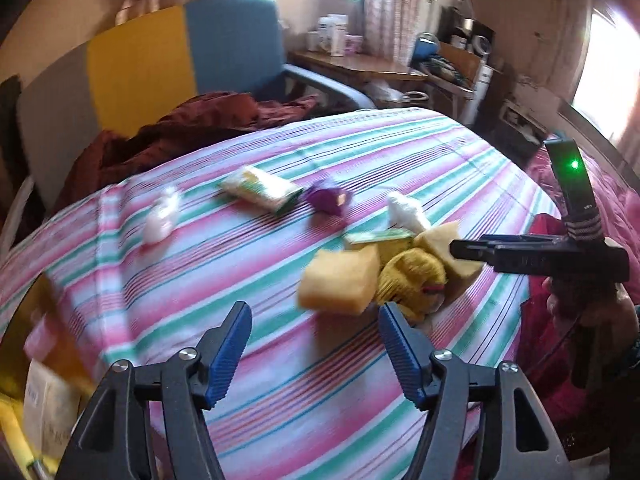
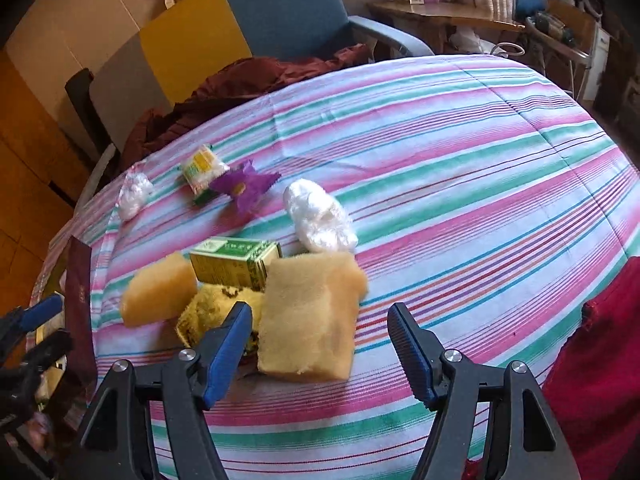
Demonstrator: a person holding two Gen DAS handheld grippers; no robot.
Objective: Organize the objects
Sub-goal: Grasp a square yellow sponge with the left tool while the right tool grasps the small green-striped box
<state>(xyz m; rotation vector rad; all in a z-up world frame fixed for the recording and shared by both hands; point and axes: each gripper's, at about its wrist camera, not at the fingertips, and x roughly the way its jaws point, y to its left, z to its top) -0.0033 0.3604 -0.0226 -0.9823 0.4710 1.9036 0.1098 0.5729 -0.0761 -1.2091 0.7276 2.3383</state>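
Note:
On the striped bedsheet lies a heap: a large yellow sponge, a smaller sponge, a green box and a yellow knitted piece. My right gripper stands open over the large sponge, its pads not pressing on it. In the left wrist view the same heap shows the smaller sponge just ahead of my left gripper, which is open and empty. The right gripper reaches into the heap from the right. The left gripper shows at the left edge.
Farther back lie a white plastic bundle, a purple wrapper, a yellow-green packet and a second white bundle. A dark red garment is piled at the bed's far edge. A maroon card stands at the left.

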